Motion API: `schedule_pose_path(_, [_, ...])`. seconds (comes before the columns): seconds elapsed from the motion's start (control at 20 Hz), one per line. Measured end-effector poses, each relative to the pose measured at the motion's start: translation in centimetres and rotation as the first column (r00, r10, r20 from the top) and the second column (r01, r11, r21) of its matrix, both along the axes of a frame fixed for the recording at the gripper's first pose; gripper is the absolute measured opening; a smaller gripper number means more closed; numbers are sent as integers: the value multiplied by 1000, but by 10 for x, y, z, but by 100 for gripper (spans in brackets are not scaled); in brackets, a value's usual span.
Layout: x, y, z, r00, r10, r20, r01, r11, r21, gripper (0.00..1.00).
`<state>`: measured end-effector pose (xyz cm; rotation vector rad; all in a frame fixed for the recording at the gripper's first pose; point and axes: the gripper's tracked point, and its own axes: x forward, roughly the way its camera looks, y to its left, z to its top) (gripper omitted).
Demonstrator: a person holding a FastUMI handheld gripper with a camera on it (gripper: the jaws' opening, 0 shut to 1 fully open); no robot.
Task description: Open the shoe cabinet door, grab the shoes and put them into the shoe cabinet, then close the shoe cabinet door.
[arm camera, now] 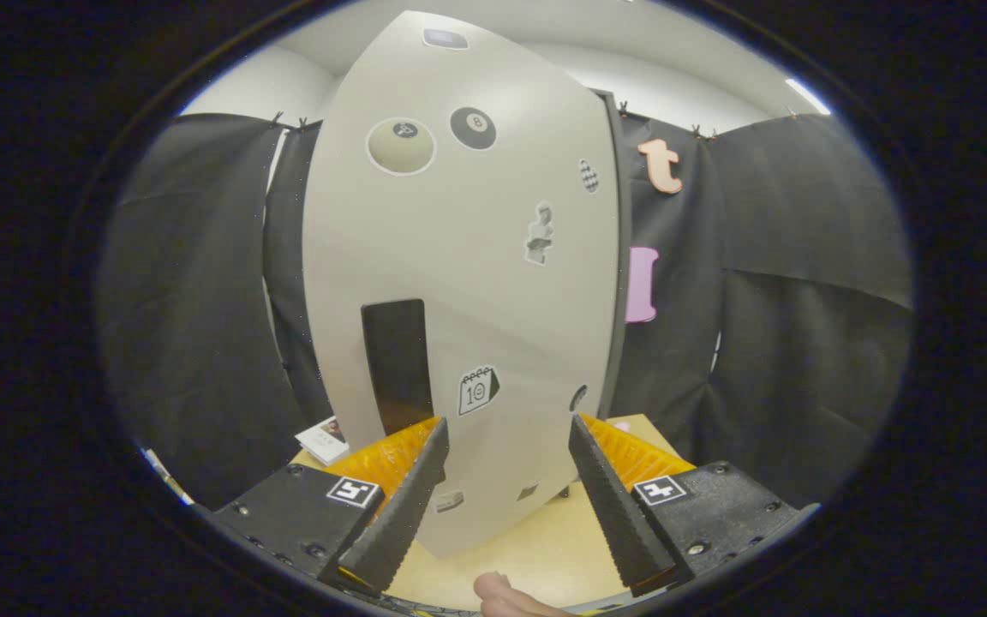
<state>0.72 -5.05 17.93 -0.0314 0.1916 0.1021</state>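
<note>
The shoe cabinet's pale grey door (459, 257) stands tall just ahead of my fingers, its face dotted with stickers. A dark upright handle (397, 364) sits low on the door, right above my left fingertip. My gripper (506, 427) is open, with both fingertips close to the door's face and nothing pressed between them. The door's right edge meets a thin dark cabinet frame (622, 257). No shoes are in sight.
A light wooden tabletop (528, 548) lies under the fingers. A small white card (324, 440) rests on it left of the door. Part of a person's finger (506, 596) shows below the gripper. Black cloth walls hang on both sides.
</note>
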Motion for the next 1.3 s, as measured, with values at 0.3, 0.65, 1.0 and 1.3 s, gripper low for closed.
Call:
schedule_pose_path(0.3, [33, 51, -1, 998, 45, -31, -45, 999, 4, 93])
schedule_pose_path(0.65, [13, 52, -2, 997, 54, -48, -54, 999, 2, 93])
schedule_pose_path(1.0, [-35, 33, 7, 998, 49, -31, -50, 999, -18, 93])
schedule_pose_path(1.3, [-82, 27, 35, 998, 55, 19, -55, 998, -10, 93])
